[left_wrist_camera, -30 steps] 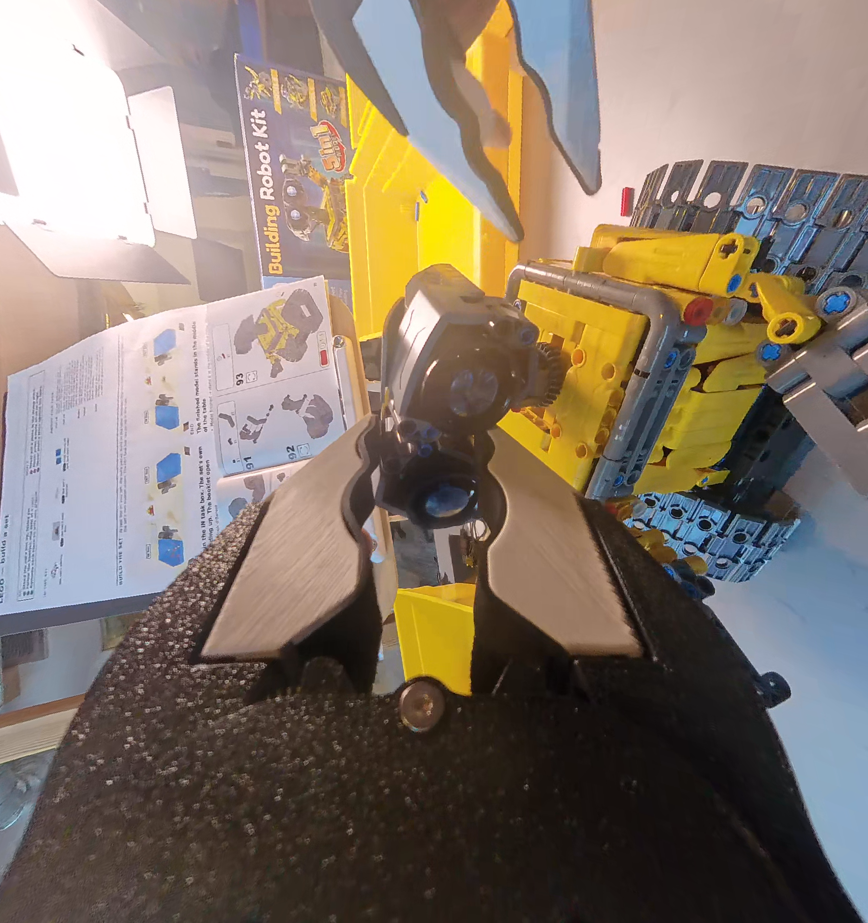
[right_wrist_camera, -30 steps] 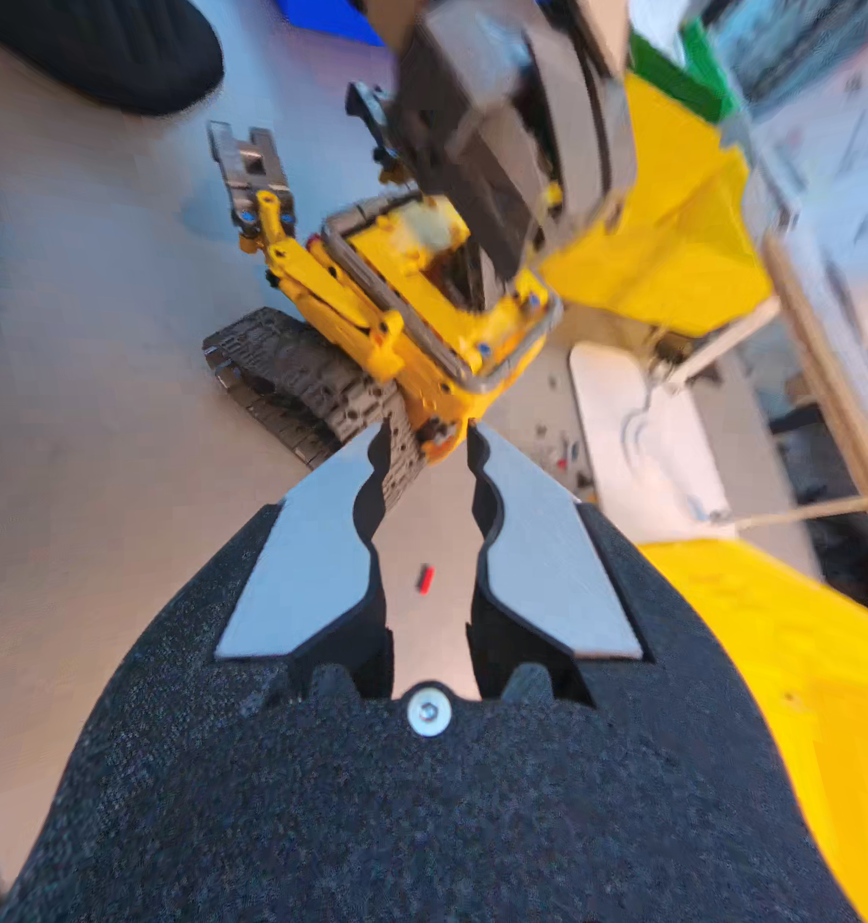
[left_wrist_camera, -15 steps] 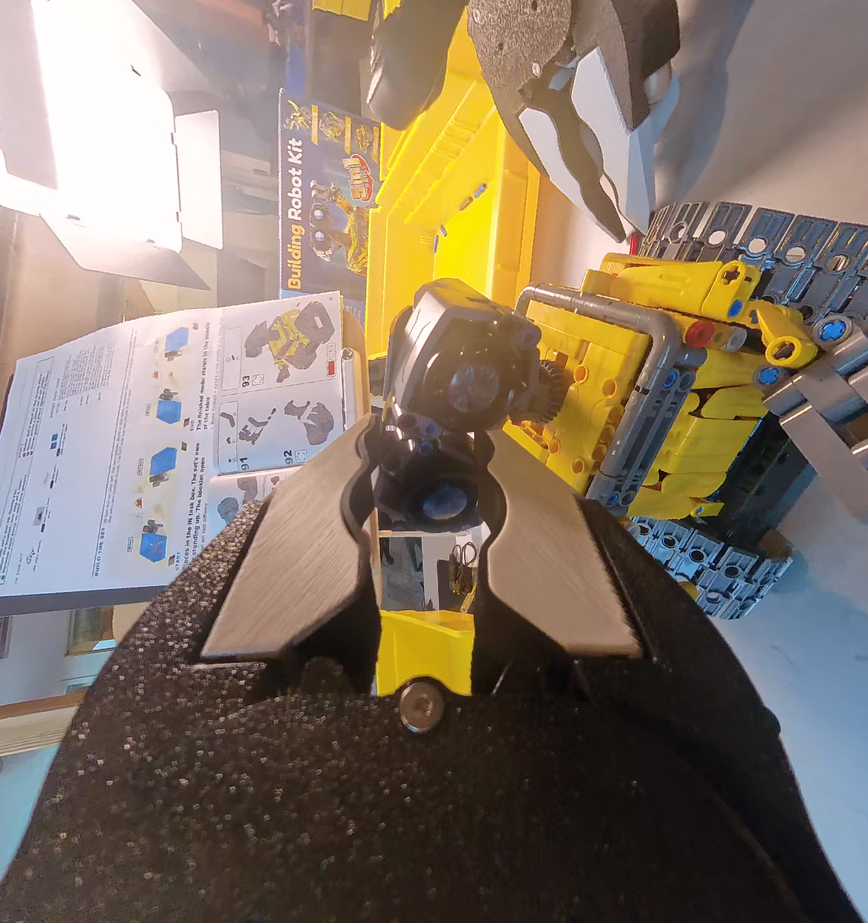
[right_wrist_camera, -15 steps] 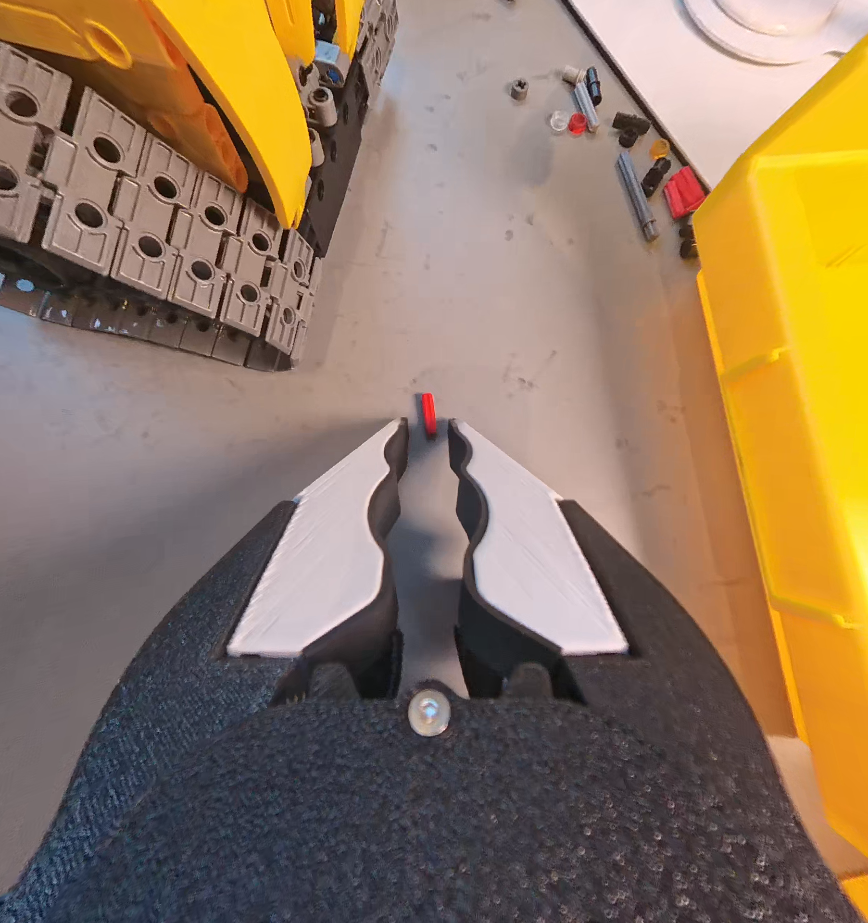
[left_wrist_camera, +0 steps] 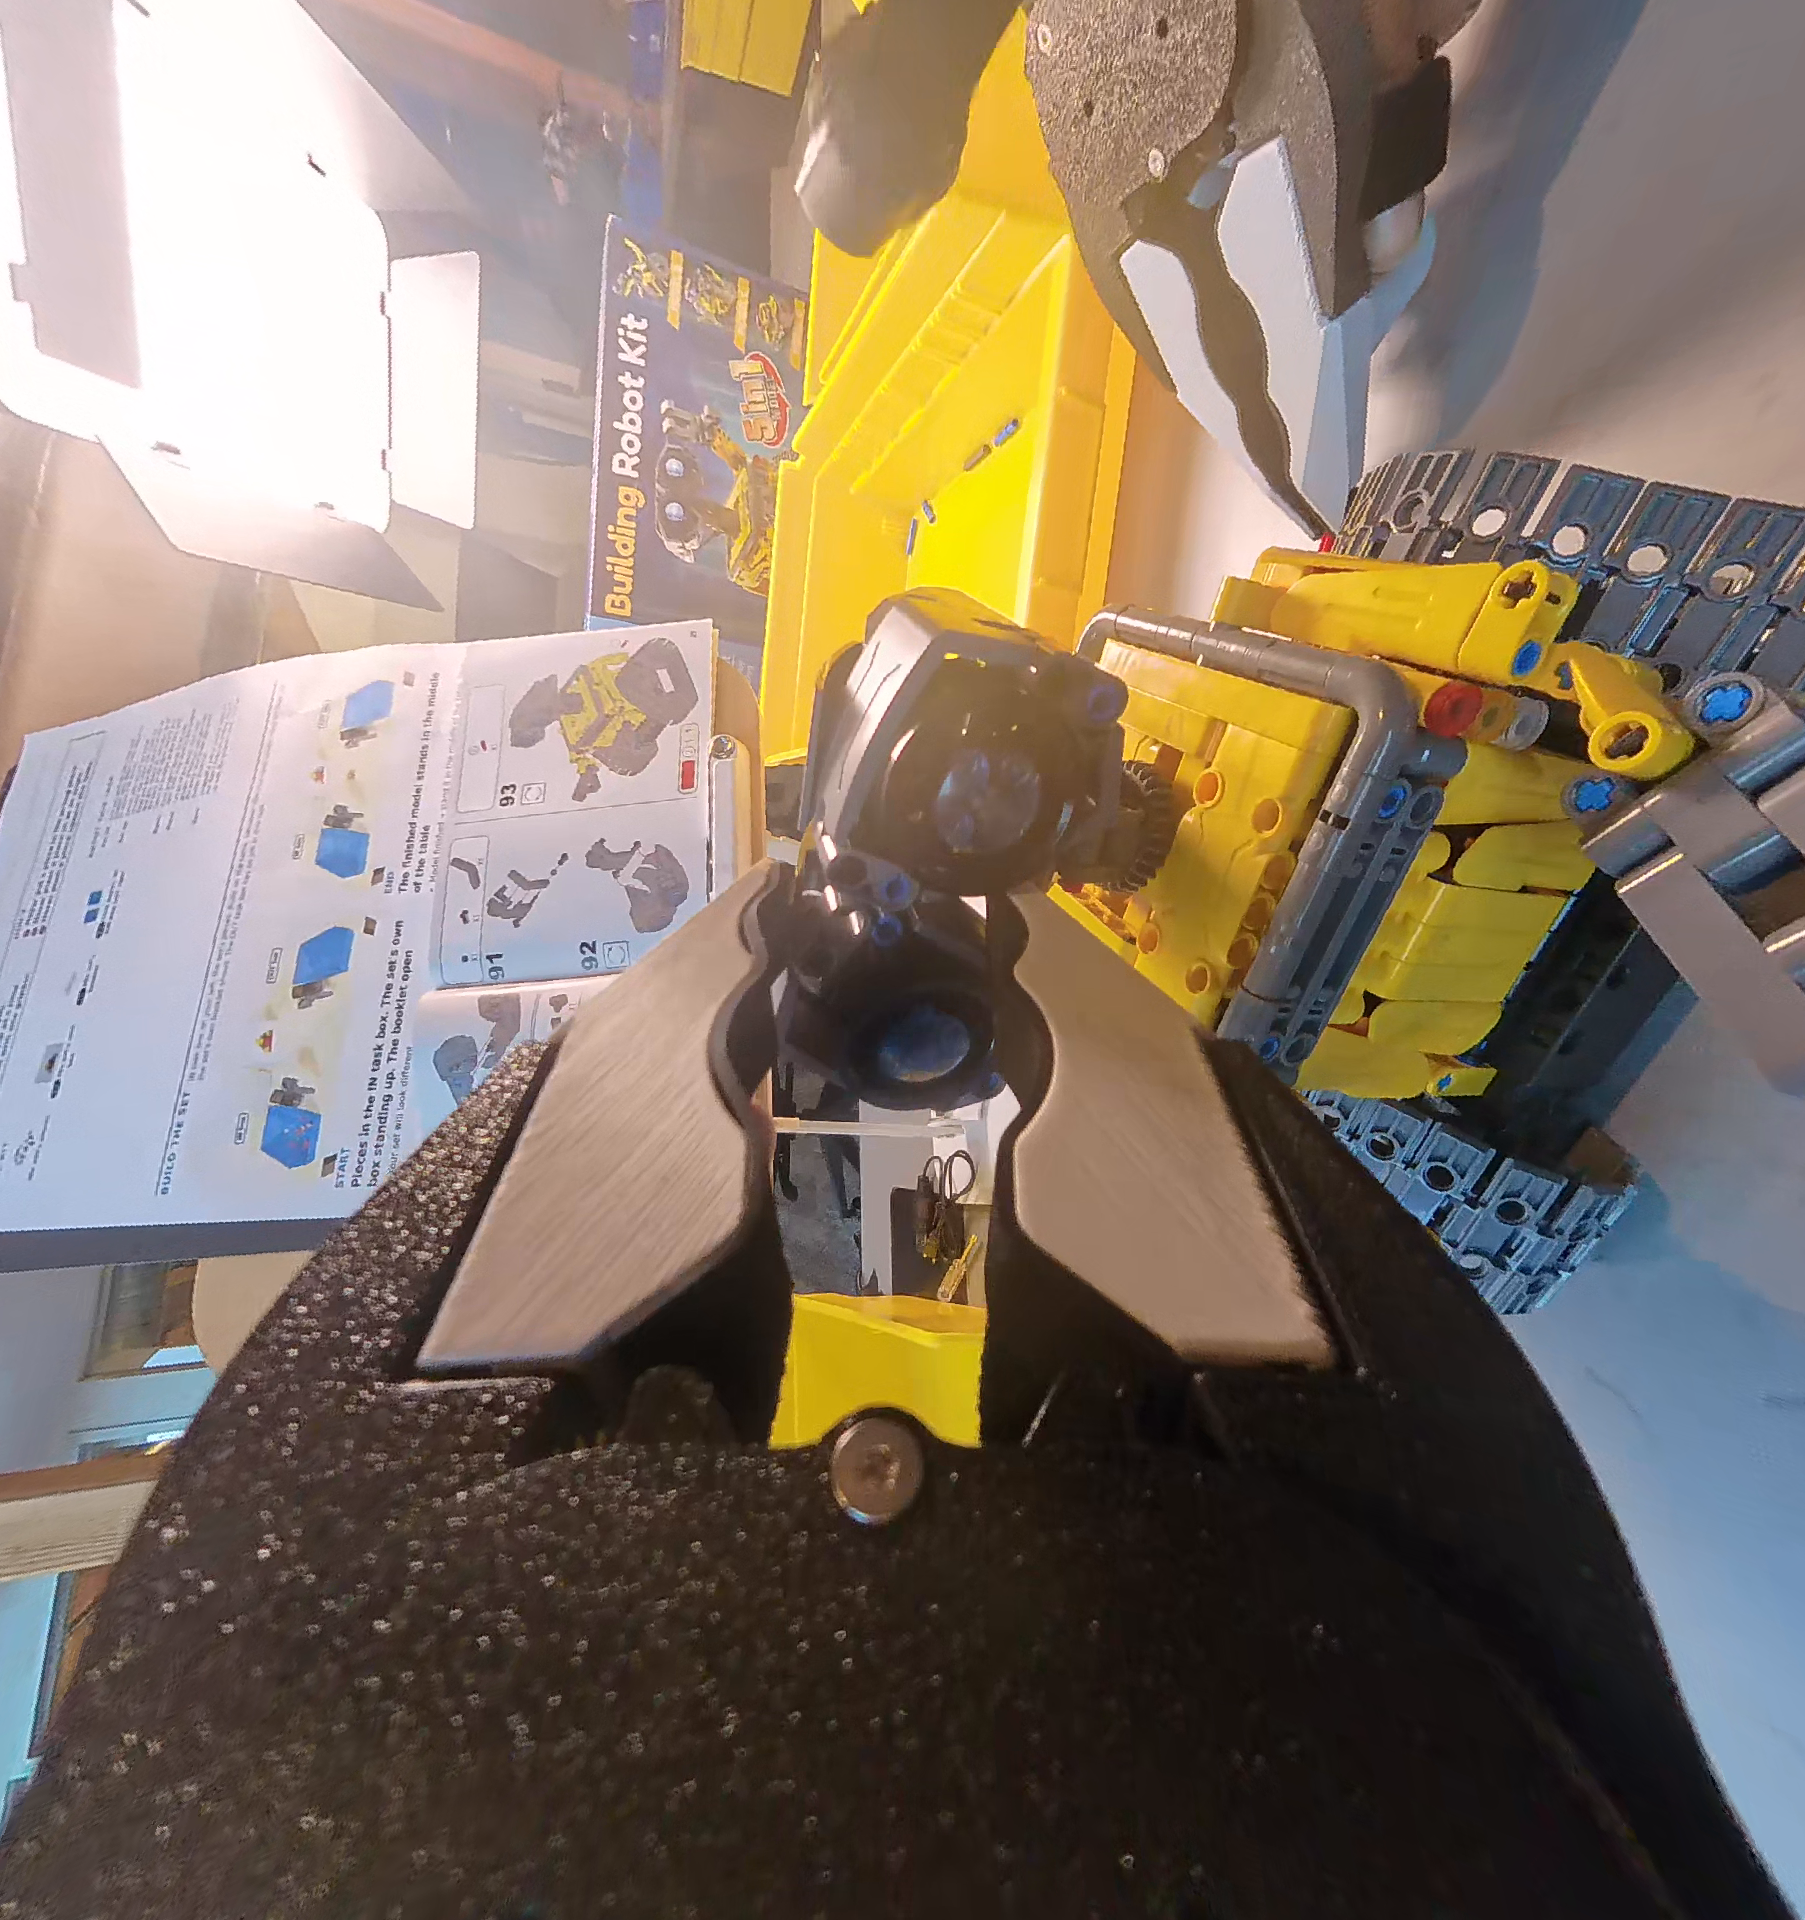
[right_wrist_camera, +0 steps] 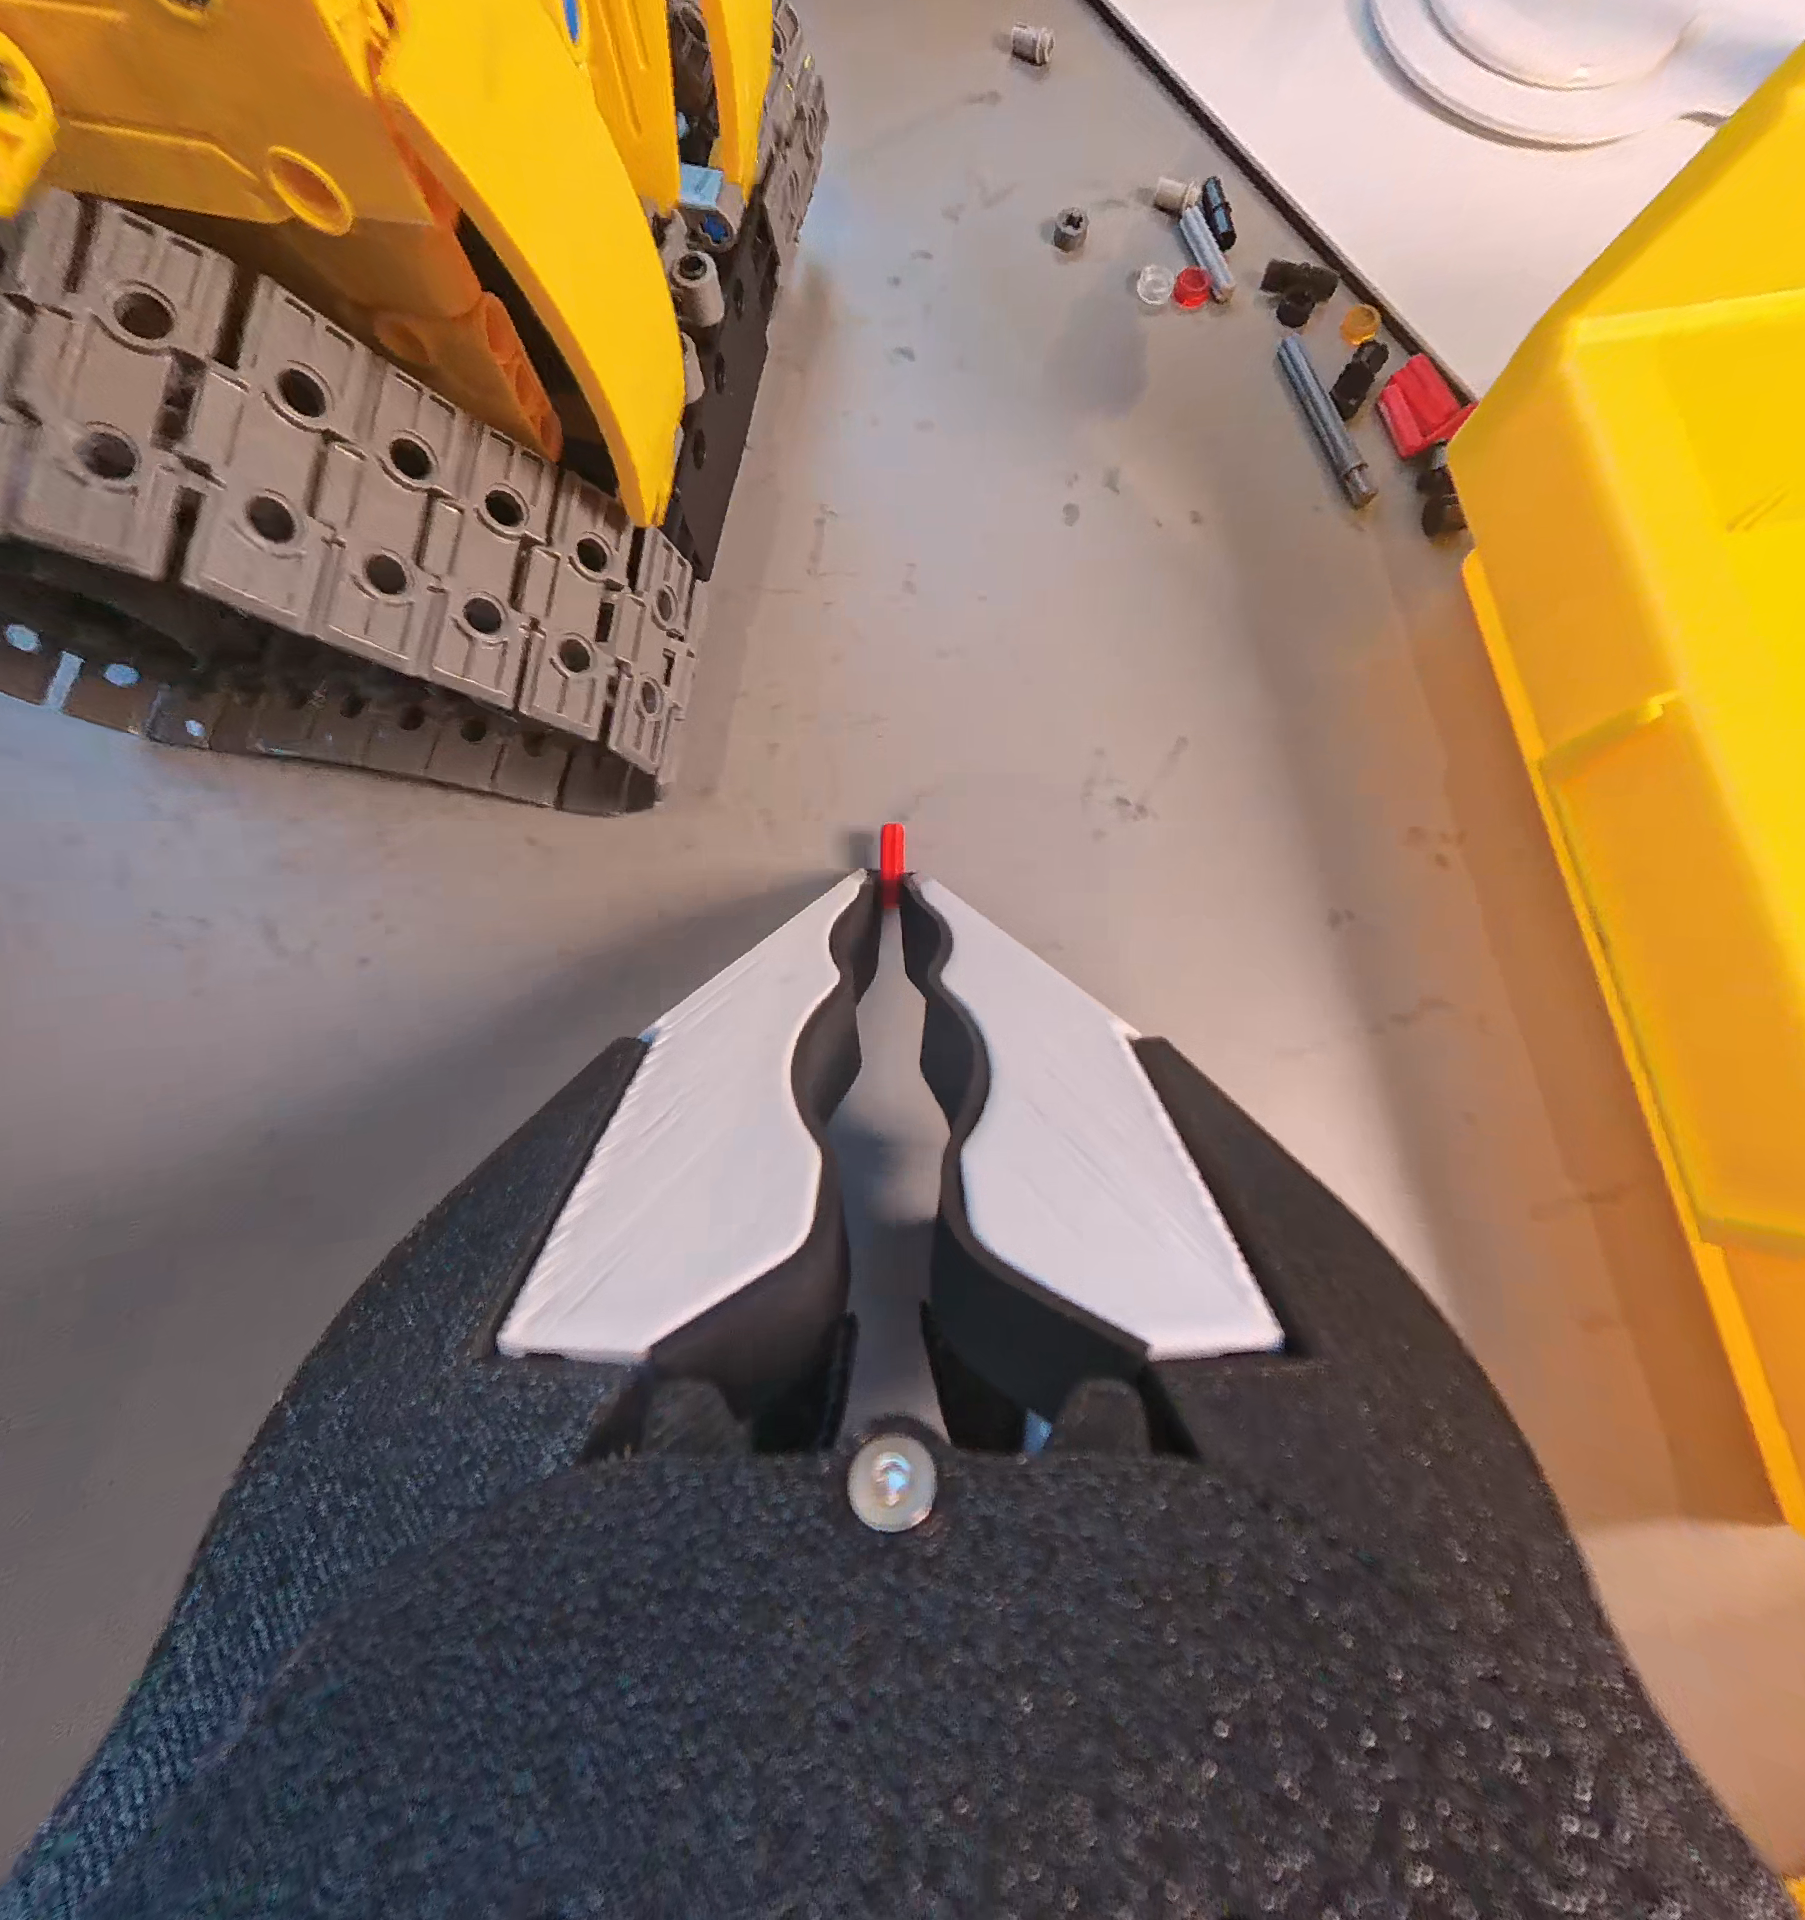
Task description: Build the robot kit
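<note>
Left wrist view: the left tool (left_wrist_camera: 885, 940) is clenched on a black block (left_wrist_camera: 893, 1023) with round lens-like faces, which sits between its two fingers. That black block joins a bigger black piece above it, fixed to the side of a yellow toy digger (left_wrist_camera: 1397, 831) with grey tracks (left_wrist_camera: 1500, 1216). The digger rests on the pale bench (left_wrist_camera: 1708, 1507). To the left an open instruction booklet (left_wrist_camera: 285, 935) stands, with a blue kit box (left_wrist_camera: 690, 436) behind it and a bright lamp (left_wrist_camera: 202, 260) at the upper left. A yellow bin (left_wrist_camera: 960, 416) lies beyond the digger. The right tool (left_wrist_camera: 1313, 509) reaches down from the top, its tips at the bench just beside the tracks.

Right wrist view: the right tool (right_wrist_camera: 885, 883) has its fingers nearly together, pinching a small red pin (right_wrist_camera: 891, 850) at the very tips; the pin lies on the grey bench (right_wrist_camera: 1085, 675). The digger's tracks (right_wrist_camera: 358, 540) and yellow shell (right_wrist_camera: 565, 260) fill the upper left, near the pin but apart from it. A scatter of small loose parts (right_wrist_camera: 1324, 395) lies at the upper right, just beside a yellow bin (right_wrist_camera: 1708, 675) along the right edge.
</note>
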`<state>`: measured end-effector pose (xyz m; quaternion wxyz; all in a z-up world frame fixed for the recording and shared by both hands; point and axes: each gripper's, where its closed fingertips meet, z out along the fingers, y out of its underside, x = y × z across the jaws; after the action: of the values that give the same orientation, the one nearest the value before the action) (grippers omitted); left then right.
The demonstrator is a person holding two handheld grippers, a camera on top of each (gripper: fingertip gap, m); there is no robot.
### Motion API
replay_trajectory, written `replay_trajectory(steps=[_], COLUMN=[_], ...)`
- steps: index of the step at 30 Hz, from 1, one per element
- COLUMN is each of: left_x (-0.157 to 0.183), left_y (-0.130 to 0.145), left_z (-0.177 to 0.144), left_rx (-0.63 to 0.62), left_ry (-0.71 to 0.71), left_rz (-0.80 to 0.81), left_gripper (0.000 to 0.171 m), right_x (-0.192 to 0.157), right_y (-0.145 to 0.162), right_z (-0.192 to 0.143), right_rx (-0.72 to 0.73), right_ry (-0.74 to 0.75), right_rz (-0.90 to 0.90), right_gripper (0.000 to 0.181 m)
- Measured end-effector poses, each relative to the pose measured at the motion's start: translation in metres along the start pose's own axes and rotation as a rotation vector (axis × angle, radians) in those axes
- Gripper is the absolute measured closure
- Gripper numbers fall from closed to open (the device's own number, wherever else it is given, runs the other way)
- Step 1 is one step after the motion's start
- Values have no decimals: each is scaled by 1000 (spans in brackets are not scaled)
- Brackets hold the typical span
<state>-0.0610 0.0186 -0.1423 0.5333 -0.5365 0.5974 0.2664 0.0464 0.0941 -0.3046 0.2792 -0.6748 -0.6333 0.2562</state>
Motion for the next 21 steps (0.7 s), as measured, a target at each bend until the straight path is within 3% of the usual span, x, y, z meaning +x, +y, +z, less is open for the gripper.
replay_trajectory(steps=[7, 9, 13, 21], left_x=[0, 0, 0, 0], left_y=[0, 1, 1, 0], left_z=[0, 0, 0, 0], left_rx=[8, 14, 15, 21], left_ry=[1, 4, 10, 14], left_rz=[-12, -21, -37, -45], left_gripper=[135, 135, 135, 135], right_x=[-50, -67, -91, -86], right_y=[-72, -91, -112, -130], right_z=[-56, -67, -61, -44], right_rx=[319, 355, 312, 212], right_ry=[-42, -38, -31, -21], right_rz=[39, 44, 47, 118], right_gripper=[179, 178, 179, 179])
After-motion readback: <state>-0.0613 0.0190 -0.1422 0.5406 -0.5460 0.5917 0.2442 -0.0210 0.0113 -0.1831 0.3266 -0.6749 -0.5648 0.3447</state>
